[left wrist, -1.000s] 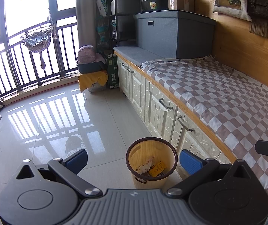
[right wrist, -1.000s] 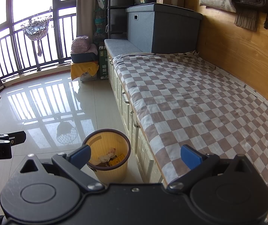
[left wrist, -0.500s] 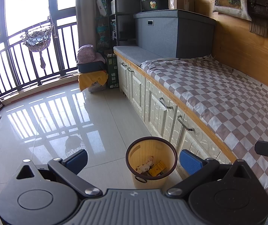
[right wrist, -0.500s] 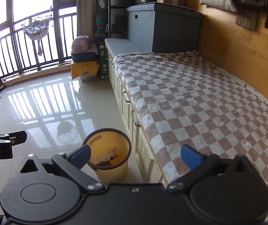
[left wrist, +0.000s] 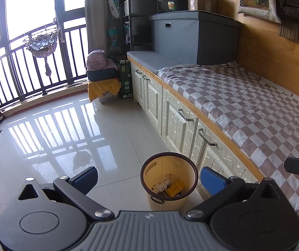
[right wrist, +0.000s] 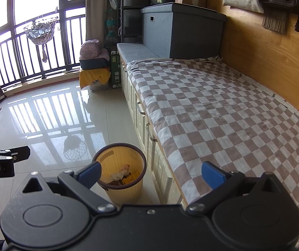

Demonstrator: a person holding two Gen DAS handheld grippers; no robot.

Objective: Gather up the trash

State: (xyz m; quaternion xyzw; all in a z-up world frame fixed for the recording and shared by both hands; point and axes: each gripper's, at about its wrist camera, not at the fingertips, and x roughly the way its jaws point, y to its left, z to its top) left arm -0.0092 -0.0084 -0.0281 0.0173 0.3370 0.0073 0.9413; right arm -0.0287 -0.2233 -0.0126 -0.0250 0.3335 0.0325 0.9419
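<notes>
Standing on pale floor tiles just beside cream drawer fronts: round yellow plastic wastebasket with dark rim, holding crumpled tissue and yellow carton, other contents indistinct. Left gripper, right gripper: jaws wide, empty.

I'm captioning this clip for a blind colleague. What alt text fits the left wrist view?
An open, empty left hand-held gripper points at a yellow wastebasket on the tiled floor beside white cabinets, with crumpled paper and a small yellow box inside. A checkered bedcover lies to the right.
</notes>
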